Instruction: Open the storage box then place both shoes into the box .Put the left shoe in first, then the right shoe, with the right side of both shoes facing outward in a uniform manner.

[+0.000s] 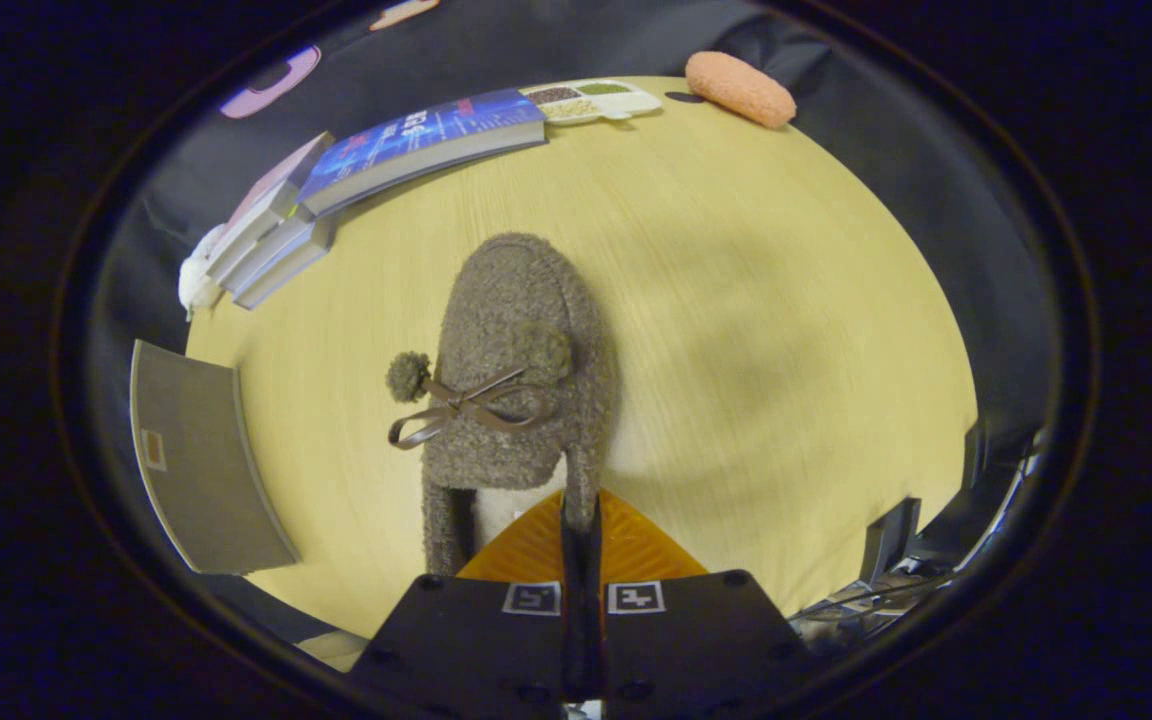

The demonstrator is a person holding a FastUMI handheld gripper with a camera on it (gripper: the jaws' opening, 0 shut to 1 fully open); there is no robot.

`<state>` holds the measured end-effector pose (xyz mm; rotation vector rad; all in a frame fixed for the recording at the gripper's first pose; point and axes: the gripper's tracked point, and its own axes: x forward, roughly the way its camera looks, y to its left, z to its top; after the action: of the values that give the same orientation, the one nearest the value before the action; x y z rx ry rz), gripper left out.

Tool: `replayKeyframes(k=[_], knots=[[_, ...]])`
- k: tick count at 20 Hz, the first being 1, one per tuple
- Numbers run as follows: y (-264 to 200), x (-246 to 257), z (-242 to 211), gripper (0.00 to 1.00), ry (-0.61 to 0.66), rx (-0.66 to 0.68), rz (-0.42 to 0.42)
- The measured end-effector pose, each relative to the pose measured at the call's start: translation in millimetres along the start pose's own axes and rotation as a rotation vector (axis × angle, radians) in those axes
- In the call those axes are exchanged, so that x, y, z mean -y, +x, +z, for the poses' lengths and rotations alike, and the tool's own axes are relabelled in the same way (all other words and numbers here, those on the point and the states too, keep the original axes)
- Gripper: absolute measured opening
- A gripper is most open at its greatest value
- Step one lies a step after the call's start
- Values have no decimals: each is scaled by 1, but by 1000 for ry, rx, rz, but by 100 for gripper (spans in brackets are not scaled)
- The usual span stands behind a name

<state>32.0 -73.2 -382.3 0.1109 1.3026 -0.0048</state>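
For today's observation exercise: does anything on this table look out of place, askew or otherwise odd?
Mostly tidy. The grey fuzzy shoe is pinched by one side of its collar between the gripper fingers, which are shut on it. Its bow sits skewed, one pom-pom flung out sideways. The books beyond it are fanned unevenly. Nothing looks spilled or damaged.

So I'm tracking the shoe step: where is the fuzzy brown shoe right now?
In the gripper view the fuzzy brown shoe hangs just ahead of the fingers, which pinch its heel wall, above the wooden table, right of the grey lid.
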Motion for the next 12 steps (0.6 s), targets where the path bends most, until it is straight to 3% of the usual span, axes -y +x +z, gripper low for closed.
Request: replayKeyframes(k=[8,12], knots=[[-61,-76,-7,3,67,60,222],[-110,-132,-16,3,33,70,358]])
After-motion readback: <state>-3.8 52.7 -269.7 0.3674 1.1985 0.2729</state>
